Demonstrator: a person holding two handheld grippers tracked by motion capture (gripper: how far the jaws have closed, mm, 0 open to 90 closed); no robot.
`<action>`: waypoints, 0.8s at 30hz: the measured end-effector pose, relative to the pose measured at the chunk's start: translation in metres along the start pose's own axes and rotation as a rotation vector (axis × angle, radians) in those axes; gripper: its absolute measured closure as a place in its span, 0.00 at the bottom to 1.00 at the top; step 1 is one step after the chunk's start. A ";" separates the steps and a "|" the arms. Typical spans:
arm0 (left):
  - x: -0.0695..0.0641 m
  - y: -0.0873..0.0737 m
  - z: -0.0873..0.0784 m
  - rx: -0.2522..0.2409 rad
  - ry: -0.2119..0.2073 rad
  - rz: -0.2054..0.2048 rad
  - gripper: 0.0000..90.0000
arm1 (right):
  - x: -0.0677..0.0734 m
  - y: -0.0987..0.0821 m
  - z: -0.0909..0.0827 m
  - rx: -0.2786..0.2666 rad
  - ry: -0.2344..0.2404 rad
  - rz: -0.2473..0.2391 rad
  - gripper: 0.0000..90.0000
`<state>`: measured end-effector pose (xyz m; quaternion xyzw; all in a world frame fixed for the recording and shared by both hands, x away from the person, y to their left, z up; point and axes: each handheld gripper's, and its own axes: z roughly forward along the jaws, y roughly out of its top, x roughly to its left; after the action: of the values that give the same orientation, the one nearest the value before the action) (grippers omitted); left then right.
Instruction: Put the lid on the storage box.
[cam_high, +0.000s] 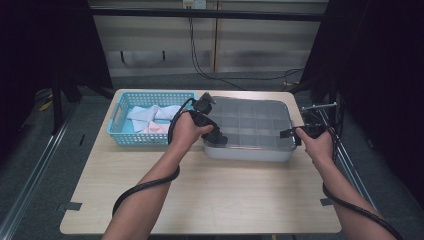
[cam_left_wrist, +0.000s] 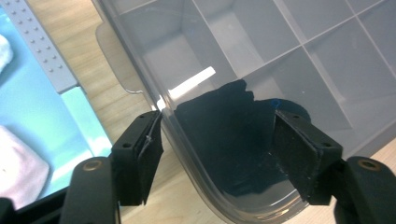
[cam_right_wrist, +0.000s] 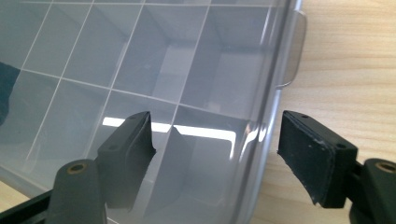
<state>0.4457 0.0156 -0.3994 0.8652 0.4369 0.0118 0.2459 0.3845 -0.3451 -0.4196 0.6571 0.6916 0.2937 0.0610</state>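
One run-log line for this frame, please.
left gripper: open, straddling box lid left edge | right gripper: open, straddling right edge | basket: cloths inside

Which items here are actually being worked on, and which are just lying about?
In use:
clear lid of the compartment box
left gripper, jaws open astride its edge
right gripper, jaws open astride the opposite edge

Lying about:
blue basket
cloths inside it

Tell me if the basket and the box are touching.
Apart. The left gripper view shows bare table between the basket and the box.
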 end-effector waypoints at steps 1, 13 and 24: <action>0.001 0.000 -0.001 -0.008 -0.008 0.000 0.38 | 0.001 0.000 0.000 -0.003 0.004 -0.001 0.29; 0.000 -0.011 -0.022 -0.031 -0.009 0.051 0.23 | 0.001 -0.002 -0.009 -0.013 -0.006 -0.037 0.24; 0.006 -0.030 -0.041 -0.051 -0.030 0.065 0.23 | 0.008 -0.007 -0.020 -0.014 0.002 -0.082 0.20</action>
<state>0.4179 0.0520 -0.3778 0.8724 0.4044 0.0177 0.2739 0.3676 -0.3438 -0.4042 0.6274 0.7159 0.2967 0.0769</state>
